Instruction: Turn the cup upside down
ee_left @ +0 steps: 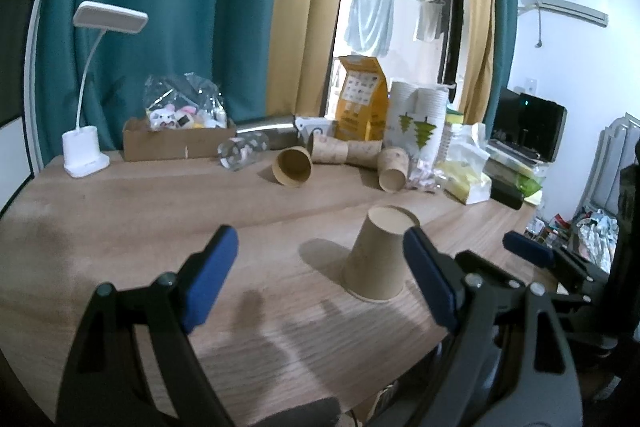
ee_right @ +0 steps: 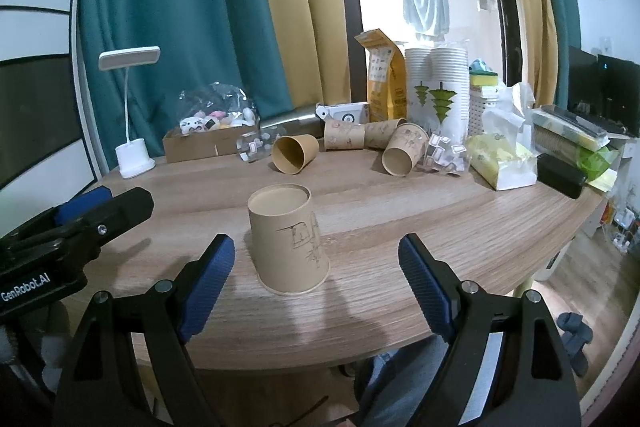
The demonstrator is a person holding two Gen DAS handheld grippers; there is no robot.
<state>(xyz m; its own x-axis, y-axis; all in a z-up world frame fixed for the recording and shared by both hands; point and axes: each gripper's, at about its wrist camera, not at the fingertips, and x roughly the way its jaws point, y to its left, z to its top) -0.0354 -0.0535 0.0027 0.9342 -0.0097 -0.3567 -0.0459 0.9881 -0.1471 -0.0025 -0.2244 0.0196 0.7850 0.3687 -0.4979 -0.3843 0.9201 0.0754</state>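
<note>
Both tongs (ee_left: 320, 275) (ee_right: 316, 283) gape, released, around one upturned brown cup (ee_right: 288, 243) on the table (ee_right: 400, 211).

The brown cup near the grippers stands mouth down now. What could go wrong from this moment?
1. The upside-down cup stands between the open fingers of the right gripper; a sideways drift might tip it.
2. The left gripper, also open, has one finger close to the cup, so a nudge is possible.
3. If tipped, it could roll toward the table edge.
</note>
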